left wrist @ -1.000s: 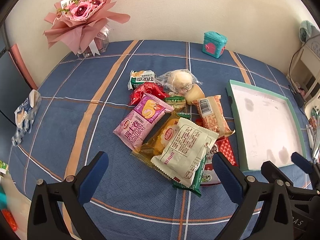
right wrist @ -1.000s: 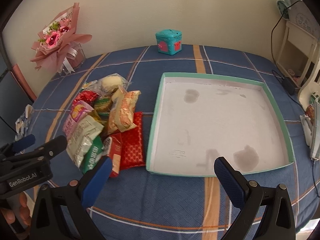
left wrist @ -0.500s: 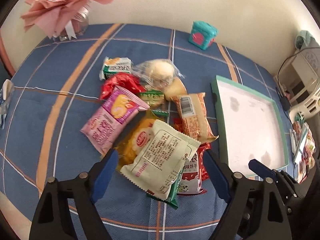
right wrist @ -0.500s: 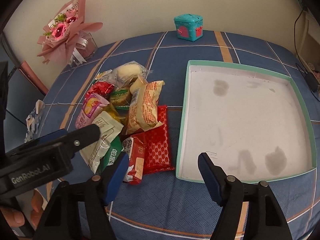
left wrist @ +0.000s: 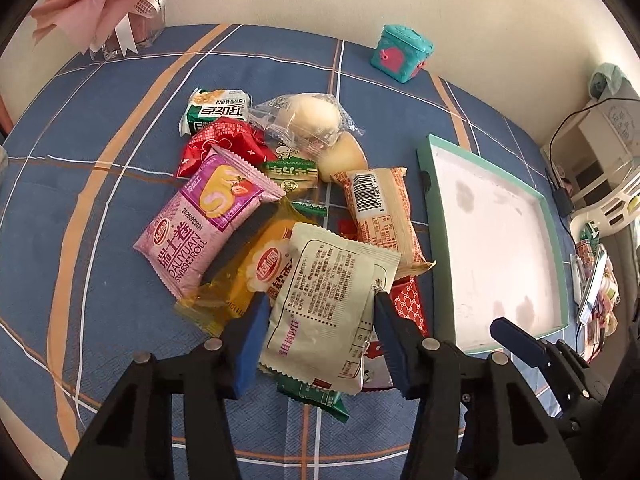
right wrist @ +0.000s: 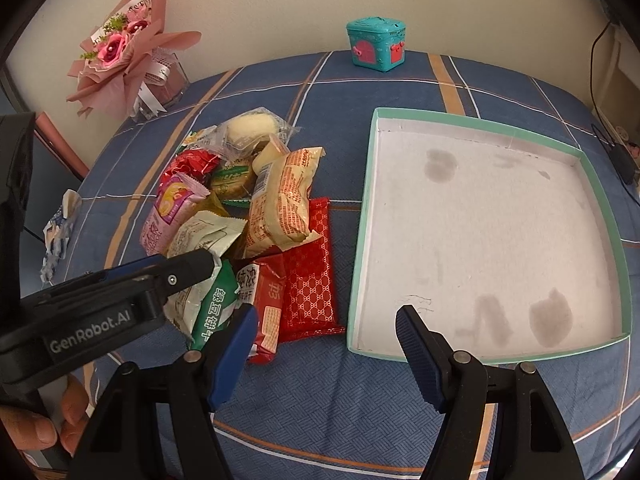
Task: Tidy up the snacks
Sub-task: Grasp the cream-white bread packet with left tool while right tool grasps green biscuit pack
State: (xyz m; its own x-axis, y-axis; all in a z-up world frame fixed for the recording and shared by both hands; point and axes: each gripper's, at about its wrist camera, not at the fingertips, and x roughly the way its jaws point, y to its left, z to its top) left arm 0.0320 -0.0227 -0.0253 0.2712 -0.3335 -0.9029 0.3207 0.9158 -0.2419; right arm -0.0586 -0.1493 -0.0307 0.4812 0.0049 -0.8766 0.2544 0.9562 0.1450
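Note:
A pile of wrapped snacks lies on the blue checked cloth, left of an empty white tray with a teal rim (right wrist: 480,124). On top near me is a cream packet (left wrist: 328,292), over a yellow packet (left wrist: 248,276) and a green one (right wrist: 216,308). A pink Swiss-roll packet (left wrist: 200,232) and an orange-printed bread packet (left wrist: 384,216) lie beside them. My left gripper (left wrist: 320,320) points down at the cream packet, its jaws closing, and both pads press the packet's crumpling side edges. My right gripper (right wrist: 326,314) stands open over the cloth by the tray's near left corner, with nothing gripped.
A teal toy box (right wrist: 376,44) and a pink bouquet in a glass (right wrist: 124,52) stand at the back by the wall. A crumpled wrapper (right wrist: 60,232) lies at the left edge. Shelves with a cable (left wrist: 600,152) stand right of the tray. A person's hand (right wrist: 40,428) holds the left gripper.
Both grippers have come down and closer to the pile. The left jaws have narrowed from wide open onto the cream packet. The right jaws narrowed at first, then held.

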